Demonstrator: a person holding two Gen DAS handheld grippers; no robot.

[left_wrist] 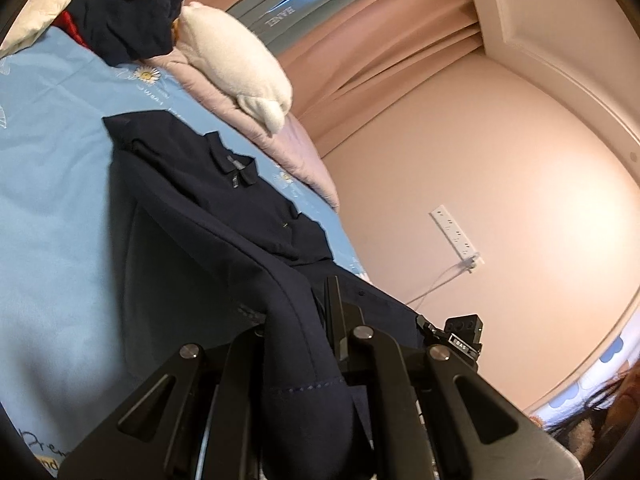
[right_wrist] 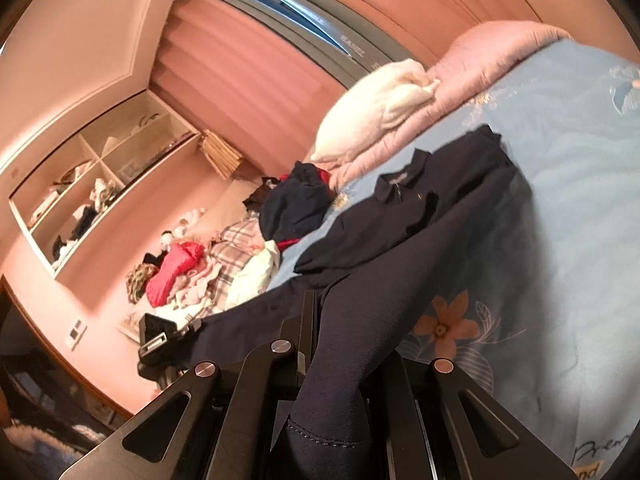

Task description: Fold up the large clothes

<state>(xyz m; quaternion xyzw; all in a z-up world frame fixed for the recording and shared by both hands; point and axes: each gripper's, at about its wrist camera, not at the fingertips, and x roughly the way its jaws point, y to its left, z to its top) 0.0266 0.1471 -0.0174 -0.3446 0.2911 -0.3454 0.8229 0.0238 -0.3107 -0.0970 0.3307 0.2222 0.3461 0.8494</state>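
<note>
A navy polo shirt (left_wrist: 224, 208) lies collar-up on the light blue bedsheet (left_wrist: 60, 168). Its lower part is lifted off the bed. My left gripper (left_wrist: 298, 332) is shut on the shirt's hem, the cloth draping down between the fingers. In the right wrist view the same shirt (right_wrist: 420, 216) stretches from the bed toward me, and my right gripper (right_wrist: 348, 344) is shut on the other hem corner. The other gripper shows at each view's edge, the right gripper in the left wrist view (left_wrist: 460, 336) and the left gripper in the right wrist view (right_wrist: 160, 340).
A white pillow (left_wrist: 240, 60) and a pink quilt (left_wrist: 288, 148) lie along the bed's far edge. A dark clothes pile (left_wrist: 120, 12) sits at the bed corner. More clothes (right_wrist: 192, 272) are heaped beyond it, below a wall shelf (right_wrist: 92, 188). A socket strip (left_wrist: 456, 236) is on the wall.
</note>
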